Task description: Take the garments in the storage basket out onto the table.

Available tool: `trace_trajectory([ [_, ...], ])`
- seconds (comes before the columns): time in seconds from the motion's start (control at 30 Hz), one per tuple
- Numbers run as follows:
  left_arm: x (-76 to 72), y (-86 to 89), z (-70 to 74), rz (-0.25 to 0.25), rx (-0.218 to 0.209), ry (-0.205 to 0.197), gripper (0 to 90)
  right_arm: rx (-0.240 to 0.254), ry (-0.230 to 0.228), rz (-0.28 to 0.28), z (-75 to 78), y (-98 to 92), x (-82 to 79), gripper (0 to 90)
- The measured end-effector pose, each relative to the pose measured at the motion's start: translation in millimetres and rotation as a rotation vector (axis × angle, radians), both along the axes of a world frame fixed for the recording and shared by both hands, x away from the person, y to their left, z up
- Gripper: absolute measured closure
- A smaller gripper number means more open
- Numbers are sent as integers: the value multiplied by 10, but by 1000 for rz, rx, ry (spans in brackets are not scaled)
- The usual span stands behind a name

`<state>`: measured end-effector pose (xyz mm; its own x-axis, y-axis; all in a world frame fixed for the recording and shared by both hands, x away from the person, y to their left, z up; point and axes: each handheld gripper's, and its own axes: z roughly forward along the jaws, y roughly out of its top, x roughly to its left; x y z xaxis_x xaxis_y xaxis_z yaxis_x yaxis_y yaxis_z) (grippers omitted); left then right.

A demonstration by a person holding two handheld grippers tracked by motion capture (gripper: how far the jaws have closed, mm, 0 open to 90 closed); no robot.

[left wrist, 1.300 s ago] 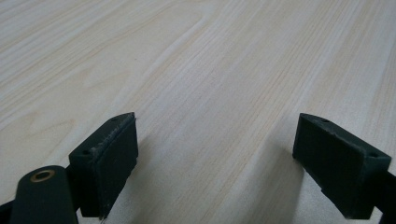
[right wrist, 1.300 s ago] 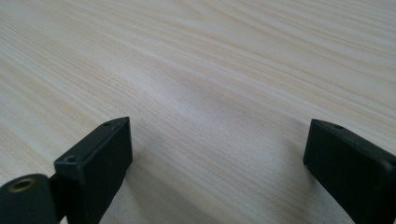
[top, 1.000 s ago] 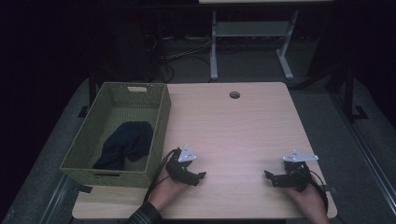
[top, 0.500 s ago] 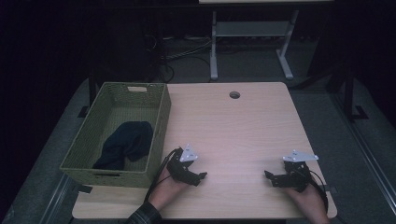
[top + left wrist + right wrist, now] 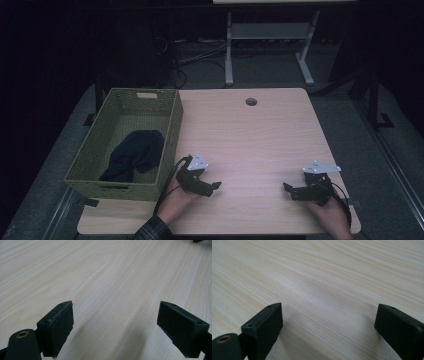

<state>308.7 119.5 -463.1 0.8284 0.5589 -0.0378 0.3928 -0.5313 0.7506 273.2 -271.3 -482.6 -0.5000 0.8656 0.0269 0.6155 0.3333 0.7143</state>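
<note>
A green woven basket (image 5: 167, 145) stands on the left side of the wooden table (image 5: 250, 140), with a dark cloth (image 5: 135, 152) lying inside it. My left gripper (image 5: 212, 187) rests low over the table just right of the basket's near corner, jaws wide open and empty. In the left gripper view its fingers (image 5: 56, 327) frame bare wood. My right gripper (image 5: 289, 189) sits near the table's front right, also open with nothing between its fingers (image 5: 263, 328). The two grippers point toward each other.
A round cable hole (image 5: 251, 102) lies near the table's far edge. Behind the table stands a white metal frame (image 5: 265, 45) with cables on the dark floor. Bare wood spans between and beyond the grippers.
</note>
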Motion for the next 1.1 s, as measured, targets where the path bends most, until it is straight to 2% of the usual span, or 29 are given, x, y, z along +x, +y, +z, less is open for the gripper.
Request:
trace_trajectory([
  [0.13,15,8,34,0,-14,4,132,0,0,0,0,0,0,75],
  [0.27,24,11,58,-4,-10,0,133,0,0,0,0,0,0,76],
  [0.47,47,23,82,-1,-45,4,134,0,0,0,0,0,0,75],
  [0.53,59,16,97,-17,-24,3,134,0,0,0,0,0,0,75],
  [0.67,68,12,136,-17,-20,-13,134,-1,0,1,0,-1,0,75],
  [0.73,83,21,159,-12,-37,-11,135,0,1,0,0,0,0,75],
  [0.93,88,21,185,-19,-31,-12,135,-1,0,0,0,0,0,75],
  [1.1,98,31,214,-12,-47,-22,135,-1,0,1,0,-1,0,75],
])
